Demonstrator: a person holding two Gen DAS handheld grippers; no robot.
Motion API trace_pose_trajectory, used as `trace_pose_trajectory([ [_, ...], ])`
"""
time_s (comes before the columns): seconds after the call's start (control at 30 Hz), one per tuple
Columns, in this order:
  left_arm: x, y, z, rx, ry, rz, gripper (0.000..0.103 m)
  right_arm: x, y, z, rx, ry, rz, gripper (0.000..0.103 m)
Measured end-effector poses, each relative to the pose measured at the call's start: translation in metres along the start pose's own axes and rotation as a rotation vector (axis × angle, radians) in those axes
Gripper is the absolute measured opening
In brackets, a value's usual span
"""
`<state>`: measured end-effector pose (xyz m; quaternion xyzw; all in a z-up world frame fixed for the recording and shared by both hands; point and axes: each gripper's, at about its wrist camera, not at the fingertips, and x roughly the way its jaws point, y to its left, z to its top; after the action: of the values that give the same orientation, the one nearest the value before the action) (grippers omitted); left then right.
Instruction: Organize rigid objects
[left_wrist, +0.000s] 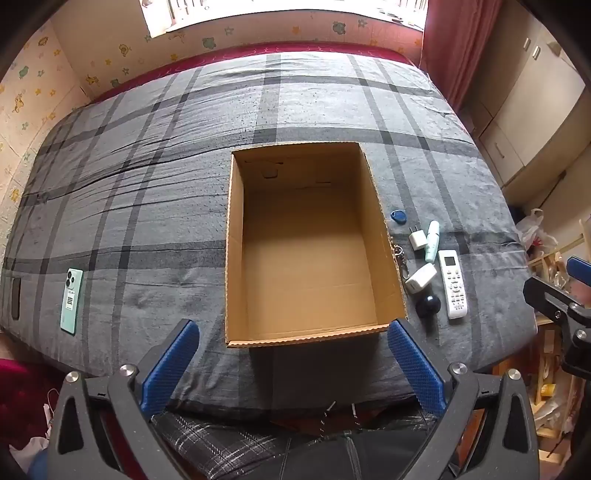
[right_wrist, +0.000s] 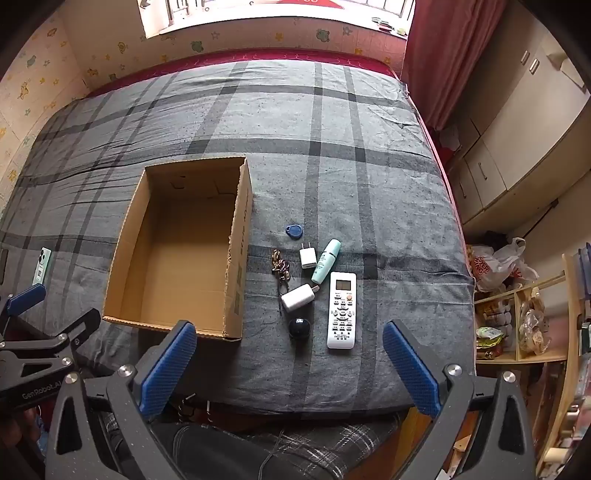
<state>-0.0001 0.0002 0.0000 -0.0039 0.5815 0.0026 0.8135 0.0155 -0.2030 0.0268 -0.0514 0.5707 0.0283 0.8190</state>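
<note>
An empty open cardboard box (left_wrist: 236, 258) (right_wrist: 129, 236) stands on the grey plaid bed. To its right lie a white remote (left_wrist: 455, 284) (right_wrist: 342, 310), two white chargers (right_wrist: 295, 297) (right_wrist: 307, 257), a mint tube (right_wrist: 325, 260), a blue key fob (right_wrist: 294, 232), a key bunch (right_wrist: 280, 266) and a dark round ball (right_wrist: 300, 327). A green phone (left_wrist: 71, 301) lies at the bed's left. My left gripper (left_wrist: 291, 354) hangs open over the box's near edge. My right gripper (right_wrist: 290, 356) hangs open above the near bed edge, just short of the ball and remote. Neither holds anything.
A dark flat object (left_wrist: 15, 298) lies at the bed's far left edge. Cupboards (right_wrist: 517, 140) and a shelf with bags (right_wrist: 509, 325) stand to the right of the bed. A wall with a window runs behind. A person's plaid-clad legs show below.
</note>
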Motion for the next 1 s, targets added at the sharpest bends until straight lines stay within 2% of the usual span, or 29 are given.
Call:
trace_pose_trajectory([
  [1.0,-0.0037,0.002,0.0058,0.004,-0.026,0.013,0.103,-0.0037,-0.0018,0.0044,0.007,-0.005,-0.01,0.103],
])
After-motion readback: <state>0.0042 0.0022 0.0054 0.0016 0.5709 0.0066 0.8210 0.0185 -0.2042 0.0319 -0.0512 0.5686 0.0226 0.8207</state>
